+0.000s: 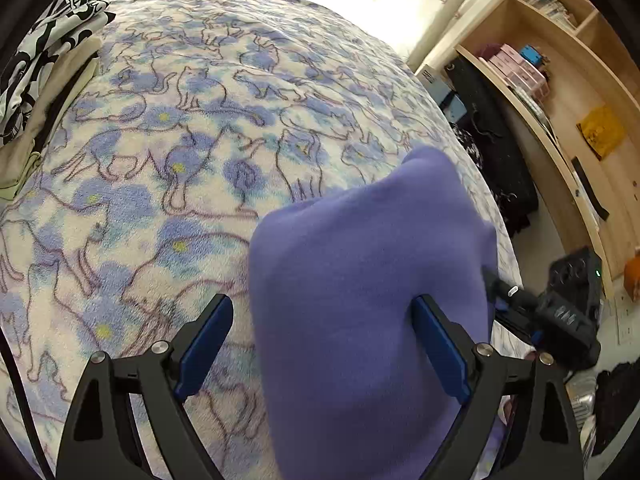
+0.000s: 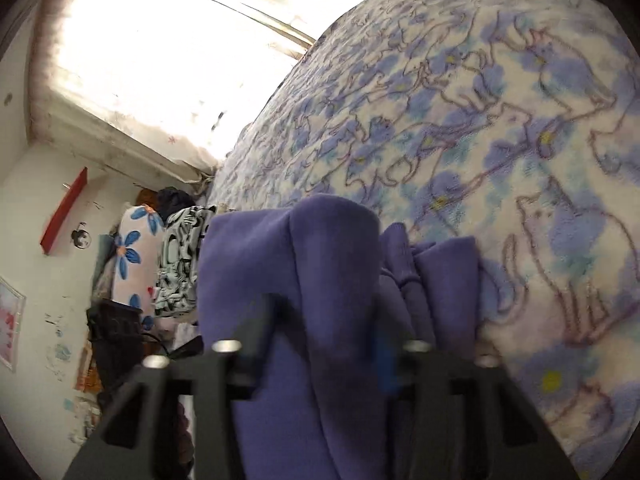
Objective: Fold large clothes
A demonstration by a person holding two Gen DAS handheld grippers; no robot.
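Note:
A purple fleece garment lies bunched on a bed covered by a cat-print blanket. In the left wrist view my left gripper is open, its blue-padded fingers wide apart, and the garment lies between them, over the right finger. In the right wrist view the same garment is folded in thick layers over my right gripper. That view is blurred; its fingers stand apart with cloth between them, and I cannot tell whether they pinch it. The right gripper also shows in the left wrist view, at the garment's far edge.
A stack of folded clothes with a black-and-white print on top sits at the bed's far left; it also shows in the right wrist view. A wooden shelf unit and dark bags stand right of the bed. A bright window lies beyond the bed.

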